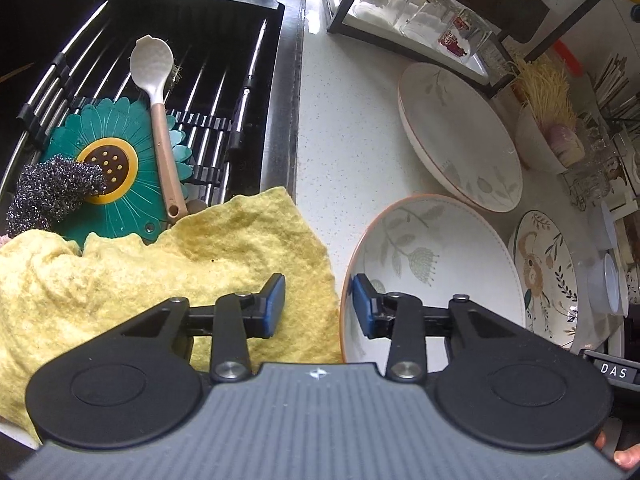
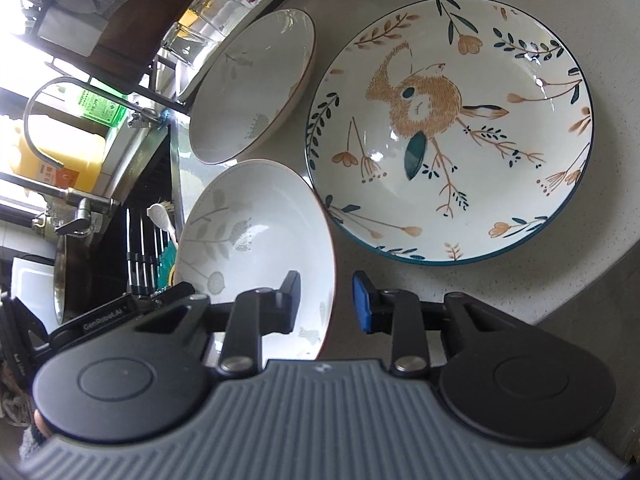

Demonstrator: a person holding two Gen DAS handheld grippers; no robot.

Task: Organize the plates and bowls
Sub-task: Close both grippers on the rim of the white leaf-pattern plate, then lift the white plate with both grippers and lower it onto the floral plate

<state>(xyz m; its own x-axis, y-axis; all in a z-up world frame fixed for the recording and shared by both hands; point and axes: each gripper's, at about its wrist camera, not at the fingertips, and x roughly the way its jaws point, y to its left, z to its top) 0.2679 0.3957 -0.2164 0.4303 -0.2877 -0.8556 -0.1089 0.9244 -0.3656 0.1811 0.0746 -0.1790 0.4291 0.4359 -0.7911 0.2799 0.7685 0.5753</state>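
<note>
A white bowl with grey leaf print and an orange rim (image 1: 432,276) sits on the speckled counter; my open left gripper (image 1: 318,306) straddles its left rim, one finger outside and one inside. The same bowl (image 2: 256,240) shows in the right wrist view, where my open right gripper (image 2: 326,308) straddles its right rim. A second leaf-print bowl (image 1: 460,136) (image 2: 252,88) lies farther back. A large plate with a bird design (image 2: 448,128) (image 1: 548,276) lies to the right.
A yellow cloth (image 1: 160,276) lies over the sink edge (image 1: 290,120). The sink rack holds a green flower mat (image 1: 116,168), a spoon (image 1: 158,92) and a steel scourer (image 1: 52,192). A glass rack (image 1: 420,12) and a tap (image 2: 52,96) stand behind.
</note>
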